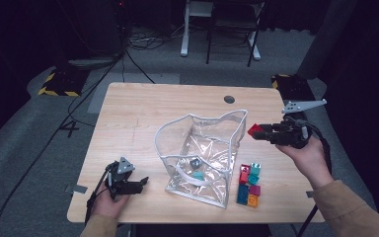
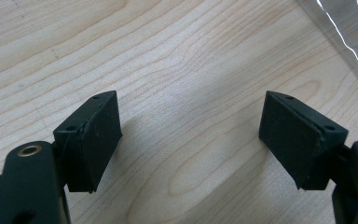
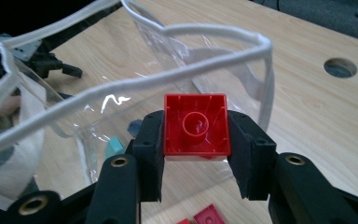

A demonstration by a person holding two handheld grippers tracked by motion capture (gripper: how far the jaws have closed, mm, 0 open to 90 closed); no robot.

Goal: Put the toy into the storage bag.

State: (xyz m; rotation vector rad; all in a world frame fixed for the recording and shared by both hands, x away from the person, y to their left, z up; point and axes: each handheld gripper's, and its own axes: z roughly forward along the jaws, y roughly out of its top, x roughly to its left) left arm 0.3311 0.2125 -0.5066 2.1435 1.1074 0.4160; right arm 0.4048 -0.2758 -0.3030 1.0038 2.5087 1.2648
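While the left claw (image 1: 139, 181) rests on the tabletop (image 1: 138, 128) with its jaws spread wide and nothing between them, the right claw (image 3: 196, 154) is clamped on a red block (image 3: 196, 124), hollow underside facing the camera. The block hangs just beside the white rim of the clear plastic bag (image 1: 202, 148), above the tabletop. More coloured blocks (image 1: 249, 183) lie beside the bag.
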